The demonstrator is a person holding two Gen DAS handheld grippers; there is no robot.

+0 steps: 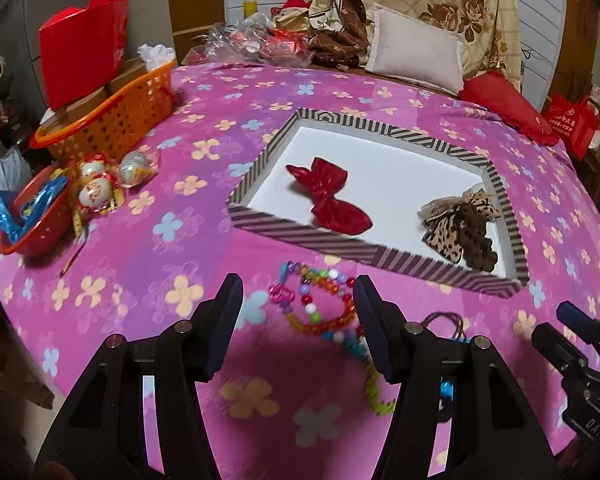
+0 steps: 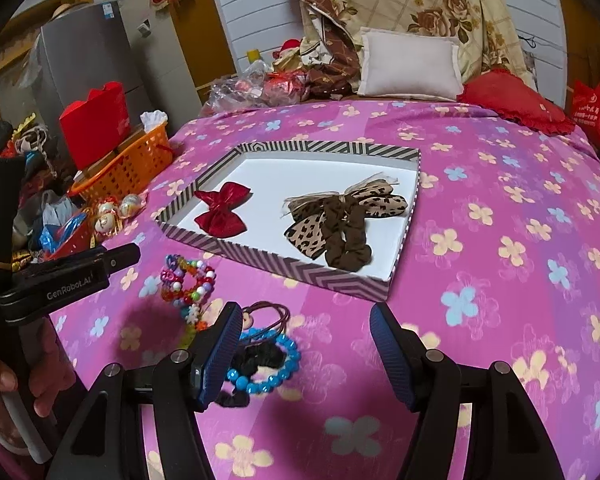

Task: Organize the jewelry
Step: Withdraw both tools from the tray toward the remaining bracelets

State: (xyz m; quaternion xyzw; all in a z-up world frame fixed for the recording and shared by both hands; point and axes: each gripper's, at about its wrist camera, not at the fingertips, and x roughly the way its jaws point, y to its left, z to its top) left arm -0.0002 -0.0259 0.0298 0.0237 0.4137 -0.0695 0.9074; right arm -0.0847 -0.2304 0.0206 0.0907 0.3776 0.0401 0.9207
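Observation:
A striped tray (image 1: pixel 300 233) (image 2: pixel 280 265) with a white floor lies on the pink flowered bedspread. In it are a red bow (image 1: pixel 329 196) (image 2: pixel 222 210) and a leopard-print bow with a brown scrunchie (image 1: pixel 462 220) (image 2: pixel 342 218). In front of the tray lies a multicoloured bead bracelet (image 1: pixel 314 300) (image 2: pixel 188 280). My left gripper (image 1: pixel 298 320) (image 2: pixel 120 258) hovers open above it, gripping nothing. My right gripper (image 2: pixel 306 344) (image 1: pixel 560 324) is open and empty. By its left finger lie a blue bead bracelet (image 2: pixel 278 368), a black scrunchie (image 2: pixel 256 358) and brown hair ties (image 2: pixel 274 316).
At the left edge of the bed stand an orange basket (image 1: pixel 112 116) with a red box (image 1: pixel 80 52), a red bowl (image 1: pixel 32 220) and wrapped balls (image 1: pixel 100 184). Pillows (image 1: pixel 416 54) and a red cushion (image 1: pixel 504 104) lie behind the tray. A hand (image 2: pixel 4 384) holds the left gripper.

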